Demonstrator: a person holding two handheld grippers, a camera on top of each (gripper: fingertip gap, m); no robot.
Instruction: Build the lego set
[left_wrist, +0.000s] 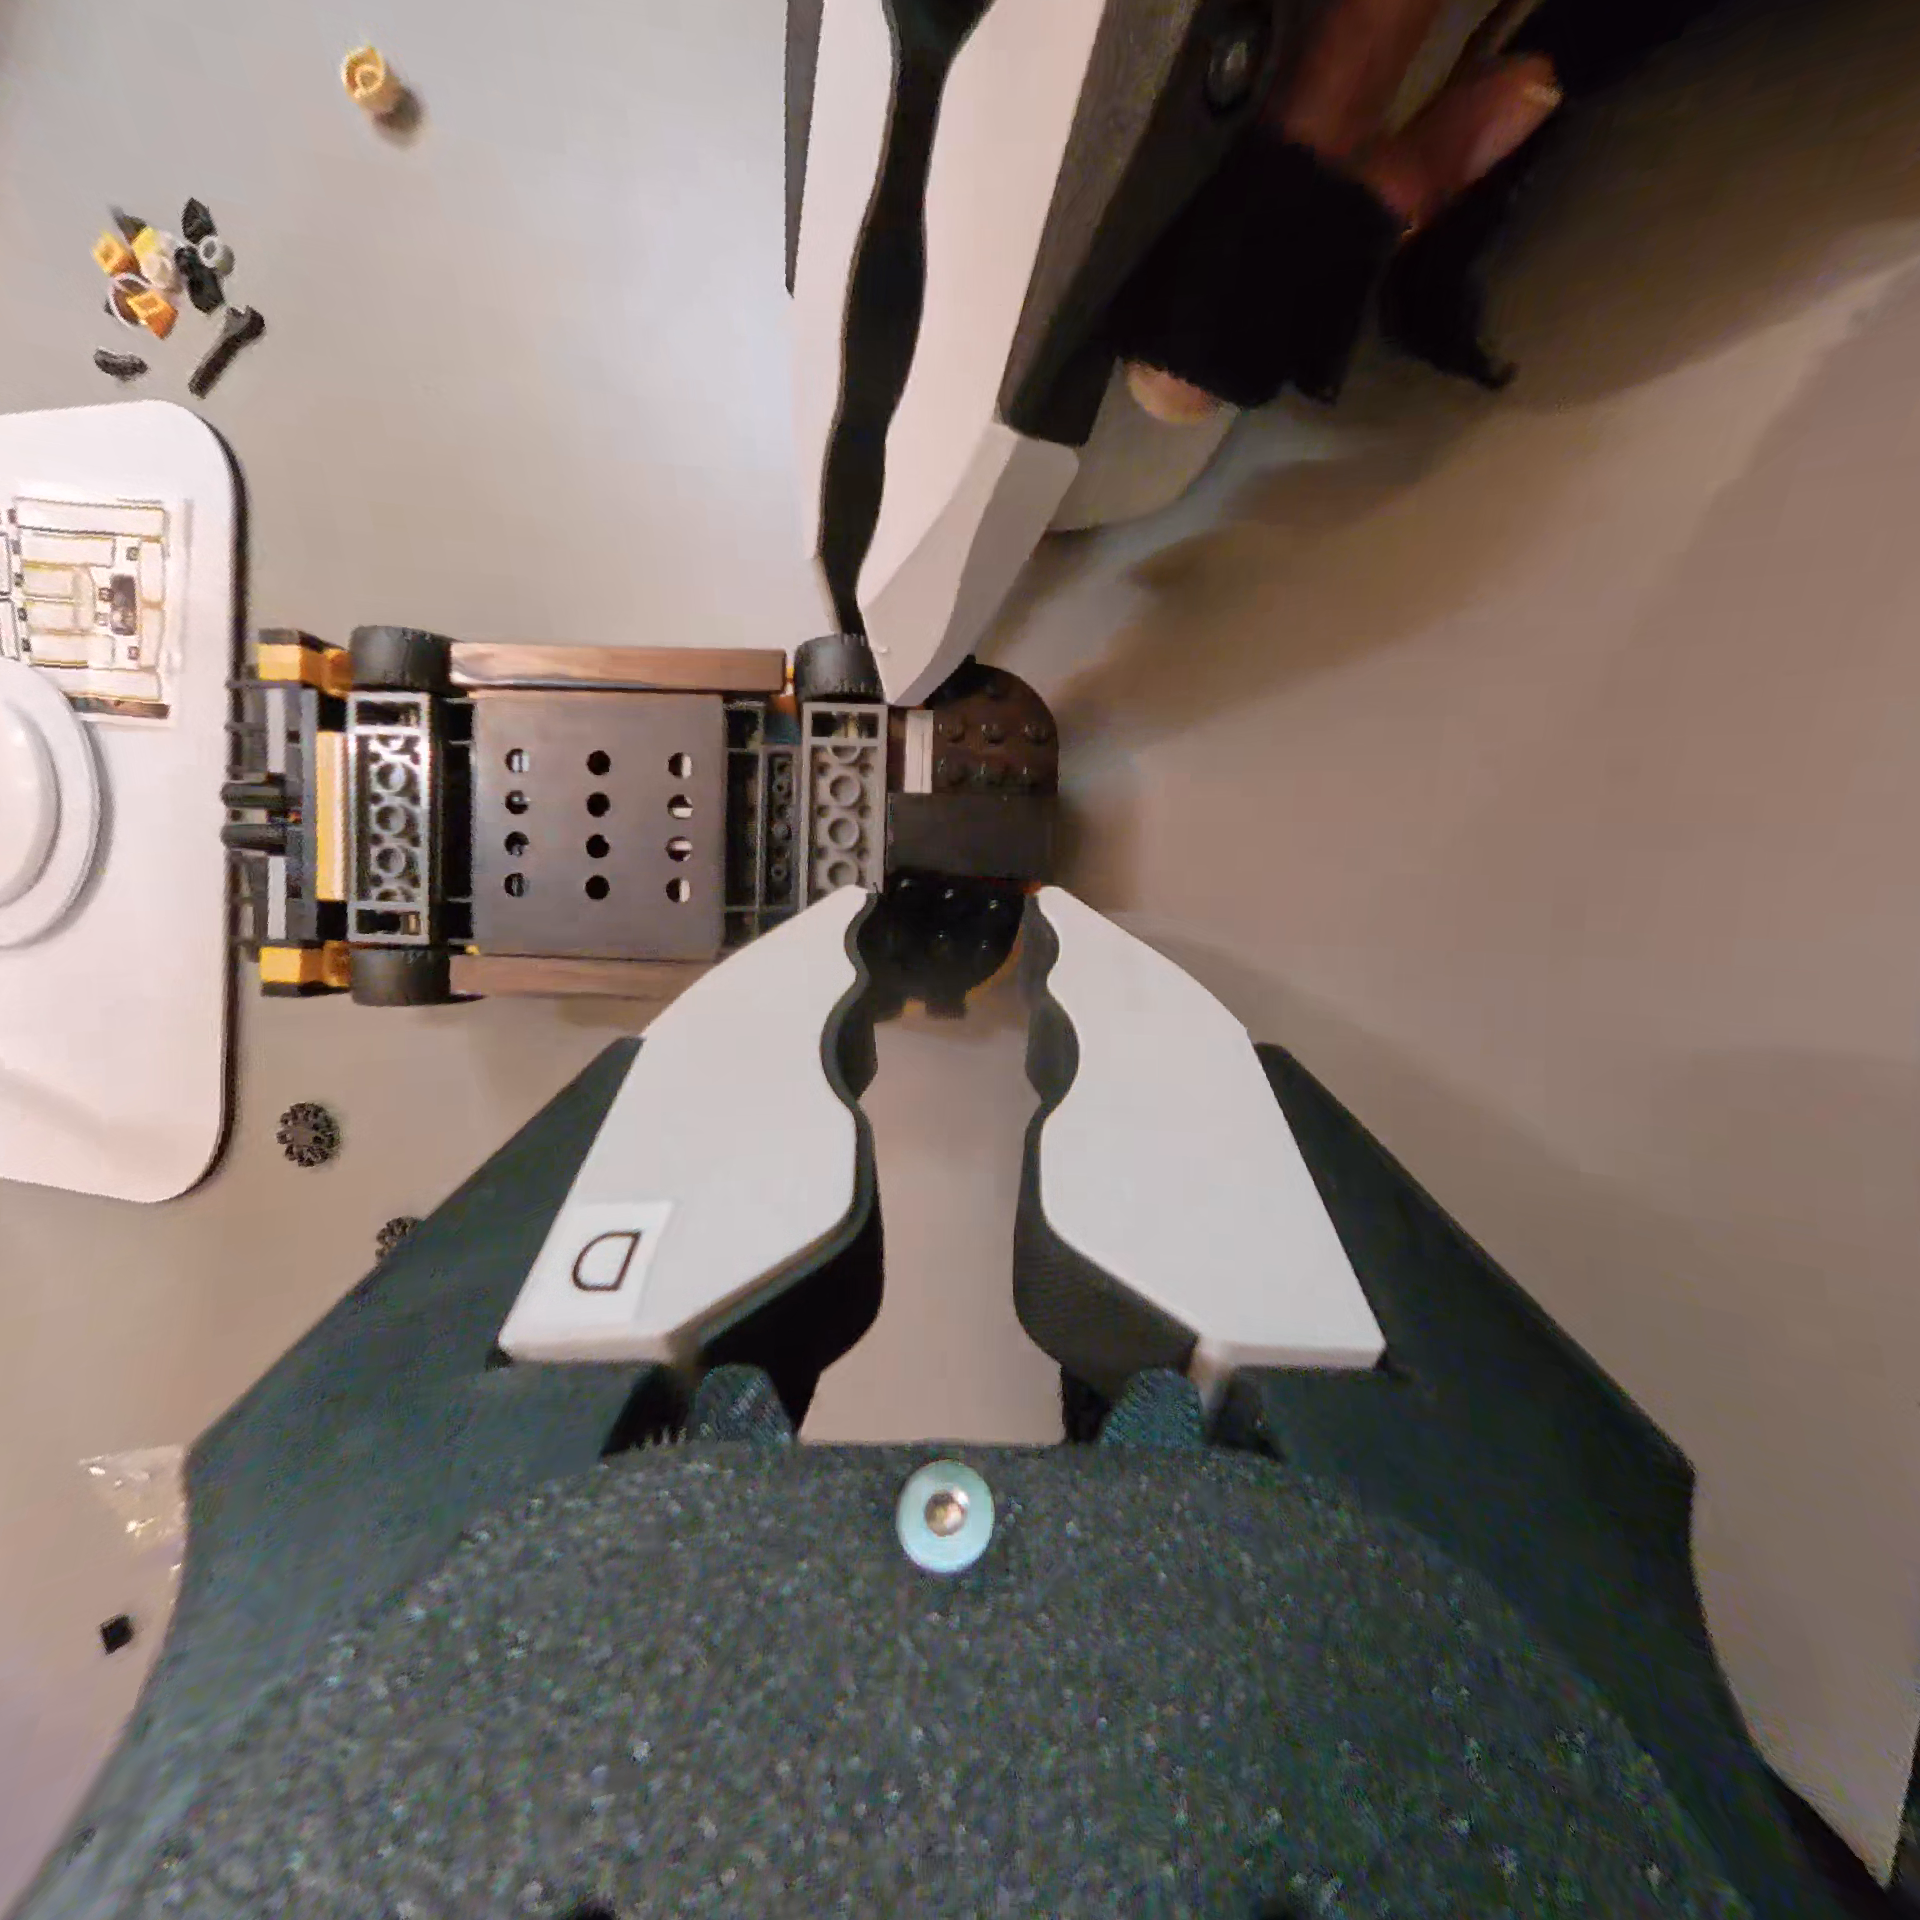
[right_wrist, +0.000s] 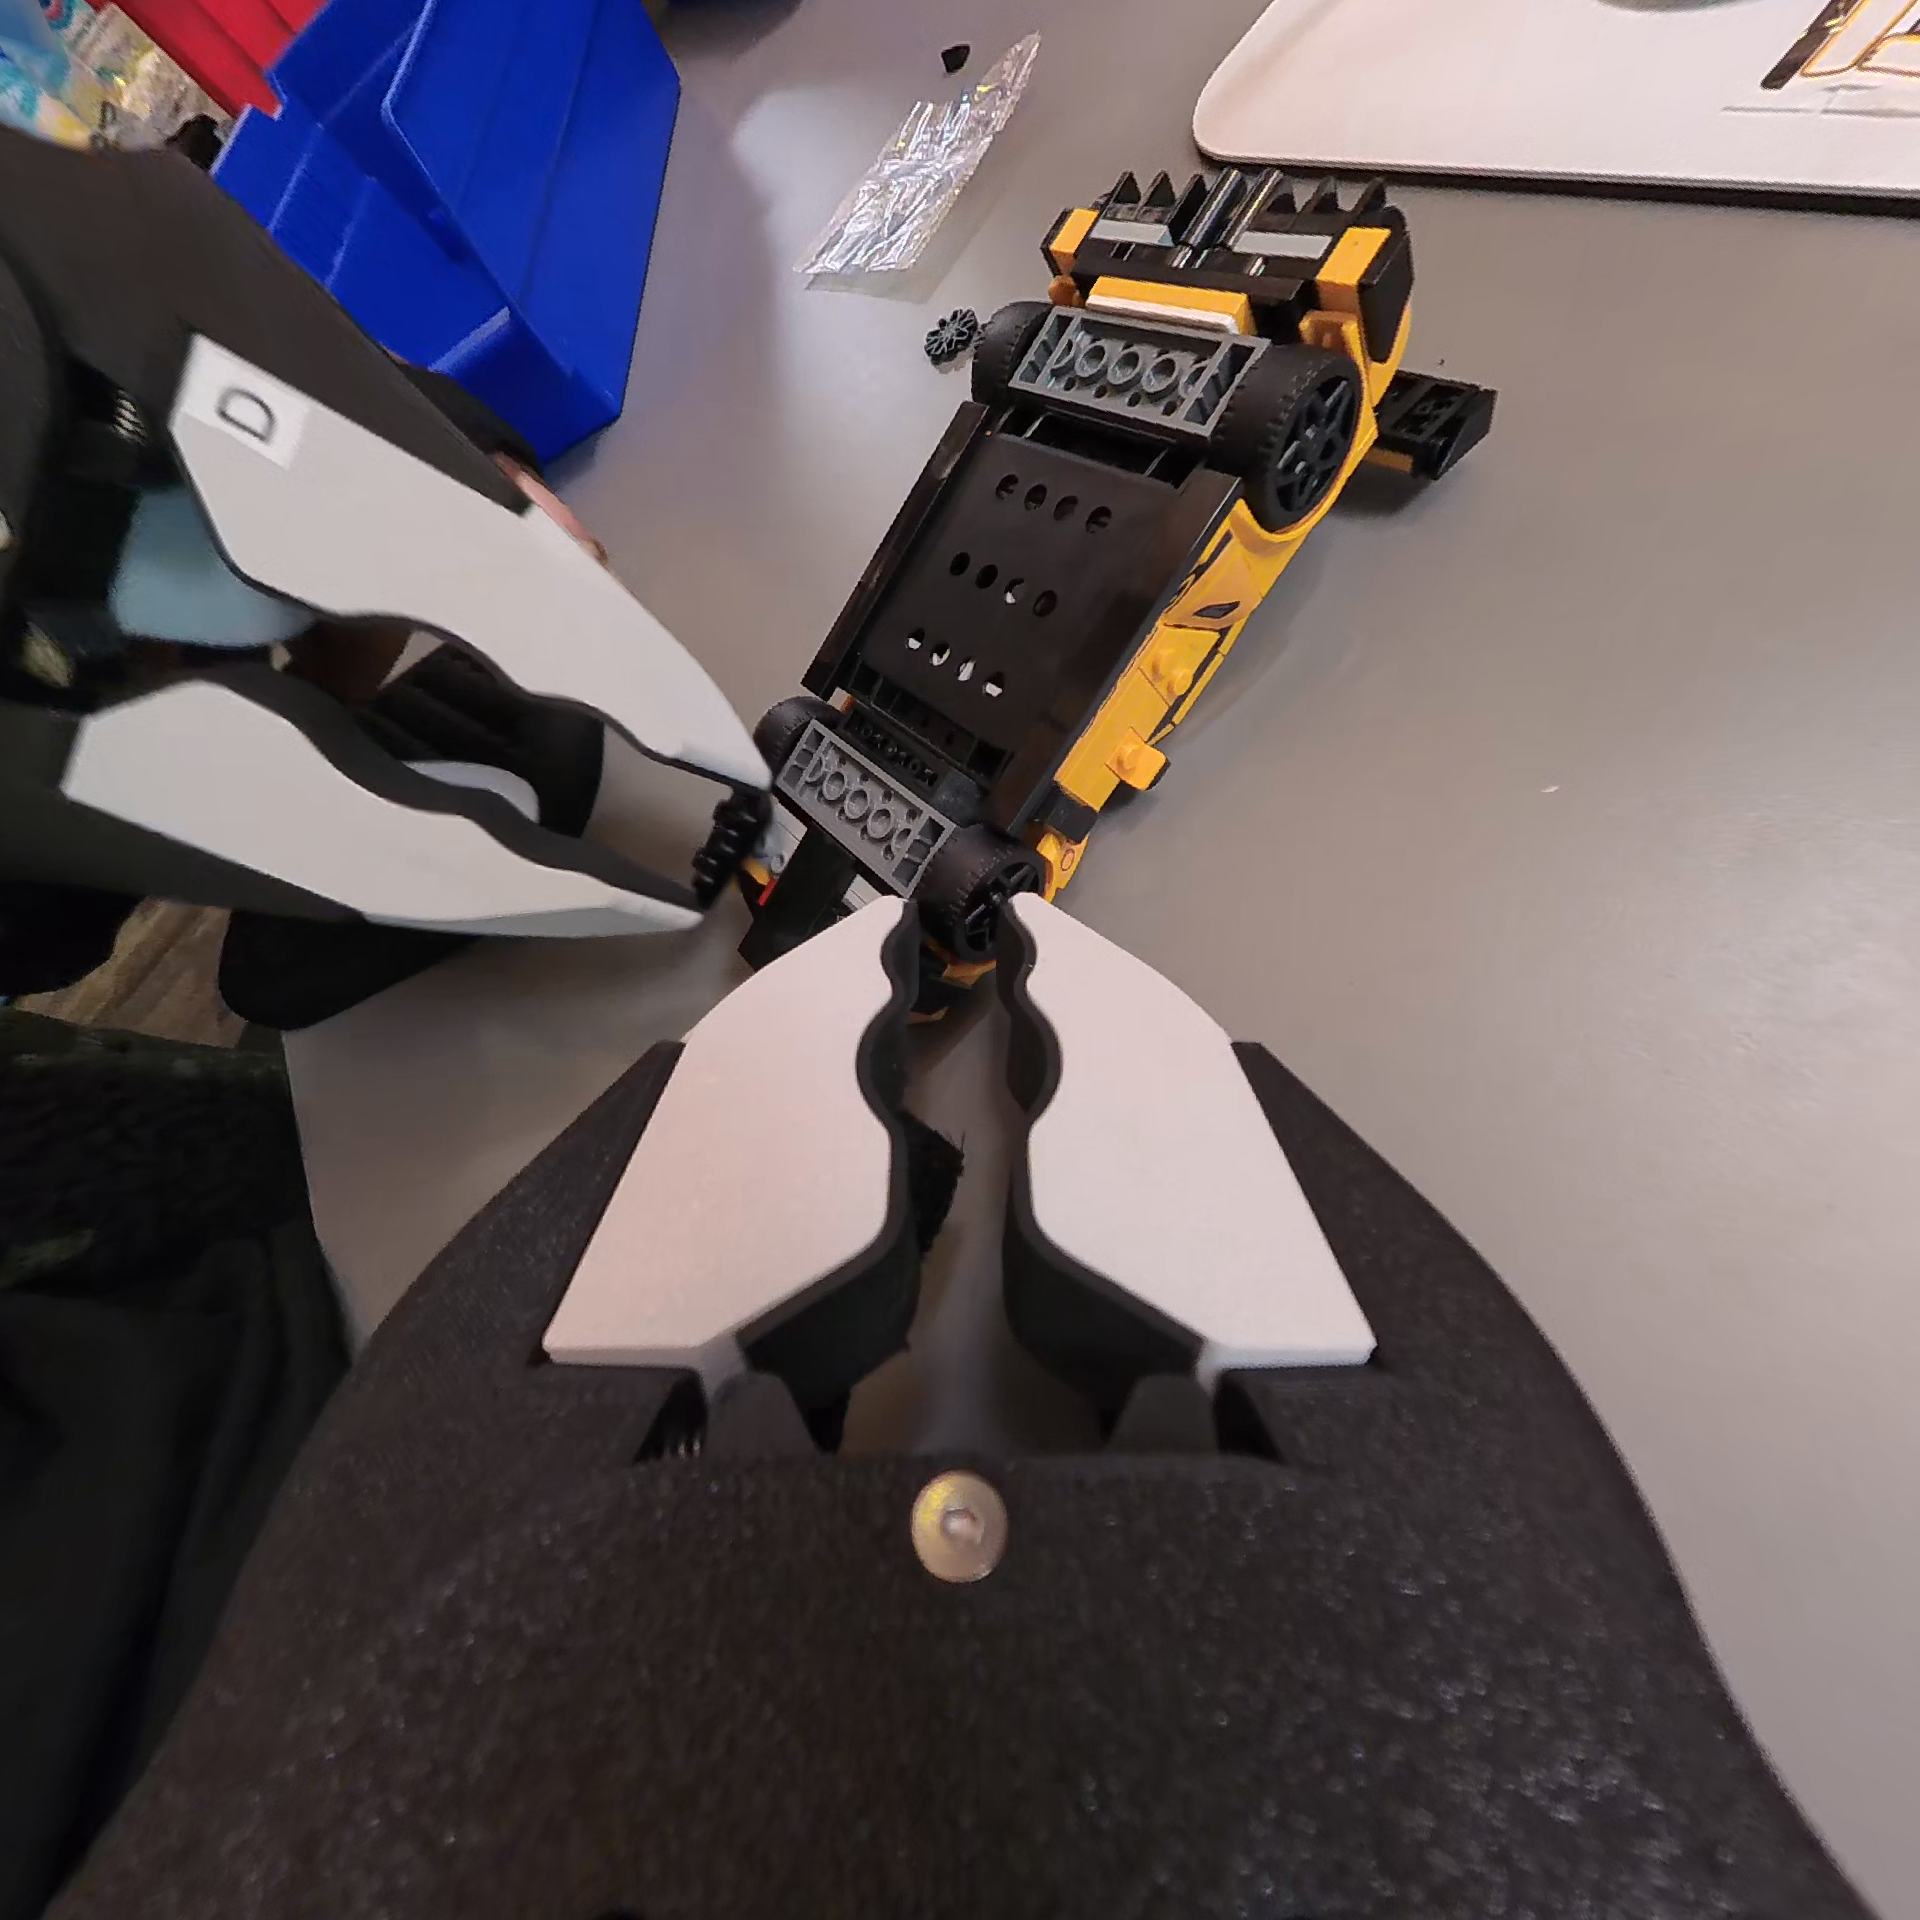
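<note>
A yellow and black lego car (right_wrist: 1018, 582) lies upside down on the grey table, its black underside (left_wrist: 597, 821) facing up. My left gripper (left_wrist: 951, 904) is shut on the black studded front end of the car (left_wrist: 987, 748). It also shows at the left of the right wrist view (right_wrist: 732, 847). My right gripper (right_wrist: 956, 914) is closed around the car's front wheel (right_wrist: 977, 883). In the left wrist view it comes in from the top (left_wrist: 868, 649) and meets that wheel (left_wrist: 836, 670).
A white mat (left_wrist: 114, 935) with a printed sheet lies past the car's rear end. A pile of small loose pieces (left_wrist: 156, 281) and a tan piece (left_wrist: 369, 88) lie on the table. A black rim (right_wrist: 951, 335), a clear bag (right_wrist: 914, 177) and a blue bin (right_wrist: 468, 208) are beside the car. My hands' fingertips stand some 5 centimeters from each other. It is some 20 centimeters from my right tips to the tan piece (left_wrist: 369, 88).
</note>
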